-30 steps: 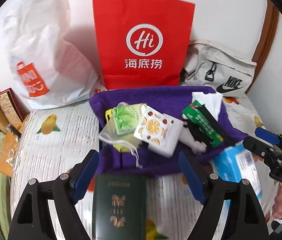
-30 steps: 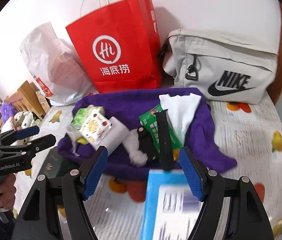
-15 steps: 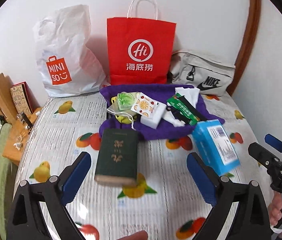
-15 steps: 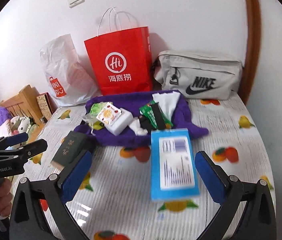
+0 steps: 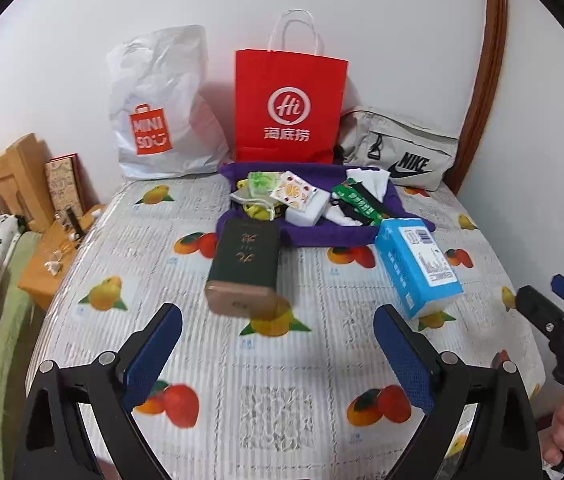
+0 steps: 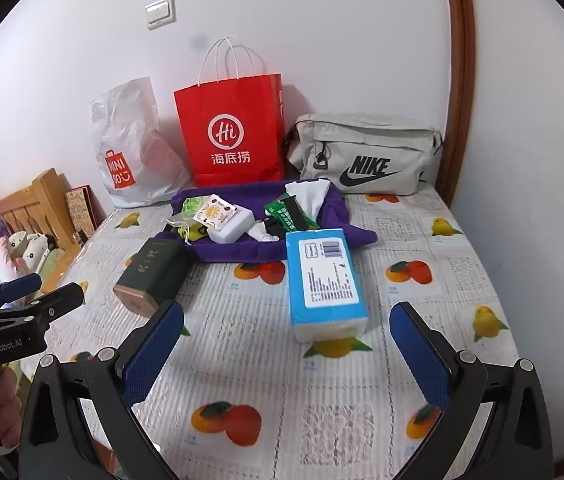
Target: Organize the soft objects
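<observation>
The left gripper (image 5: 278, 344) is standing wide apart and empty above the fruit-print table cover (image 5: 282, 392), its blue pads (image 5: 154, 350) touching nothing; the jaws have just been opening, with nothing lying between them. The right gripper (image 6: 286, 350) is likewise gaping and holding nothing, its jaws also having just been opening; a hand (image 6: 0, 396) is gripping the left tool's handle at the lower left of the right wrist view. Just beyond the left gripper a dark green box (image 5: 244, 266) is lying flat on the cover; just beyond the right gripper a blue tissue pack (image 6: 324, 280) is lying flat, label upward; the two are sitting well apart from each other. Behind both, a purple cloth (image 6: 242, 250) is spreading across the cover and bearing the small soft things: a green pouch (image 5: 260, 182), an orange-print packet (image 5: 294, 192) resting on a white block (image 6: 232, 226), a green wrapper (image 5: 356, 200) and a white tissue (image 6: 308, 194). Against the wall a white plastic bag (image 5: 158, 108), a red paper bag (image 5: 288, 106) and a grey pouch bag (image 6: 366, 152) are standing in a row.
</observation>
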